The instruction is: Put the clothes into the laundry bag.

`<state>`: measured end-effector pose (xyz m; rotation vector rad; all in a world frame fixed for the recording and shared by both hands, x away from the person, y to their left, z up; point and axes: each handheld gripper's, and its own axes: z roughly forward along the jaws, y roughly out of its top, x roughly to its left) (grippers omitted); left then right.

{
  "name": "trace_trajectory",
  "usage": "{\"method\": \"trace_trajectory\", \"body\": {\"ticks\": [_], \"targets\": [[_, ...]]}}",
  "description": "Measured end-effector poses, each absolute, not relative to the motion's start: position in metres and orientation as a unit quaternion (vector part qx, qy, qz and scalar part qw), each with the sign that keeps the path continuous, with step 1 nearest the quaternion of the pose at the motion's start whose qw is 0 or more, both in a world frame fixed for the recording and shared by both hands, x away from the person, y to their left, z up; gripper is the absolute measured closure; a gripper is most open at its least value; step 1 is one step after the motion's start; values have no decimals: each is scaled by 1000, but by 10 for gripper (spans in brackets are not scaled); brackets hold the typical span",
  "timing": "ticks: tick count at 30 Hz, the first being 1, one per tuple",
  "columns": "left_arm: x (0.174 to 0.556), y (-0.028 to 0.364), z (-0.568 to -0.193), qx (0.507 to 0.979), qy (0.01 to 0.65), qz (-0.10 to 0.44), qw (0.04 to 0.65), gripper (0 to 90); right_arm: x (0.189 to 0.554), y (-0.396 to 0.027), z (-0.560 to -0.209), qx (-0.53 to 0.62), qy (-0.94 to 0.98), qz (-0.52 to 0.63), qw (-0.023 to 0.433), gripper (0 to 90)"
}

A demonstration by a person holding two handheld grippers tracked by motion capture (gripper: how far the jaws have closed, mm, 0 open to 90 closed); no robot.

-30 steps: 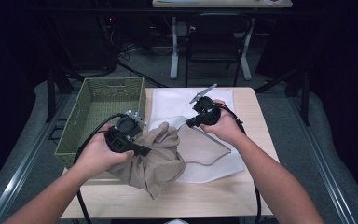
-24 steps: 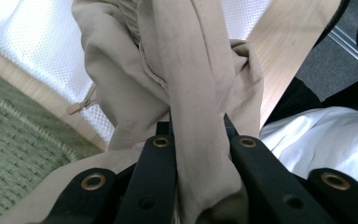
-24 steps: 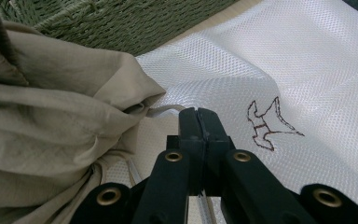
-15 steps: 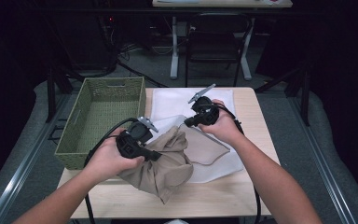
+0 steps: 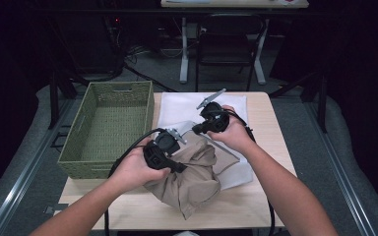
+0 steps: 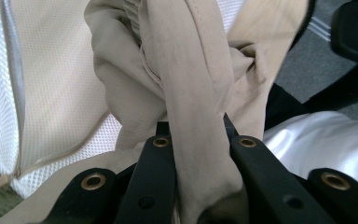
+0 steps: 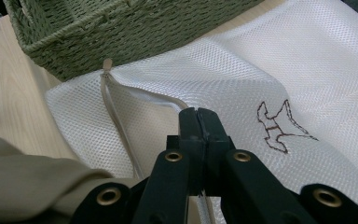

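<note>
A crumpled khaki garment (image 5: 192, 179) lies at the table's front, partly on a white mesh laundry bag (image 5: 187, 105). My left gripper (image 5: 179, 167) is shut on a thick fold of the garment (image 6: 191, 93), which bulges between the black jaws of the left gripper (image 6: 191, 127). Beyond it the bag's zip opening (image 6: 51, 70) gapes. My right gripper (image 5: 197, 130) is shut on the mesh bag's zip edge and holds that edge raised. In the right gripper view the jaws of the right gripper (image 7: 198, 114) meet on the mesh bag (image 7: 261, 70), with the garment (image 7: 28, 182) at lower left.
A green woven basket (image 5: 78, 162) stands at the table's left, close beside the bag; its corner (image 7: 121, 32) is near the zip pull (image 7: 106, 64). The light wooden table (image 5: 270, 128) ends just right of the bag. Chairs and desk legs stand behind in the dark.
My left hand has carried the bunched garment to the right, toward the raised bag edge. The right hand has kept still, holding the bag.
</note>
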<state>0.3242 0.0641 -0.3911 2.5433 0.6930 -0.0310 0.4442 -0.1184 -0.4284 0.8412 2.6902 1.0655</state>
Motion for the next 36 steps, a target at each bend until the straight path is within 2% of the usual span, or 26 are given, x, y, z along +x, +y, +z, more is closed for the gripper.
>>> {"method": "trace_trajectory", "body": {"ticks": [19, 36], "targets": [[360, 68, -448, 909, 321, -18, 265, 848, 435, -118, -422, 267, 890, 363, 74, 900], [386, 60, -463, 884, 370, 11, 284, 847, 427, -121, -421, 259, 887, 375, 74, 900]]}}
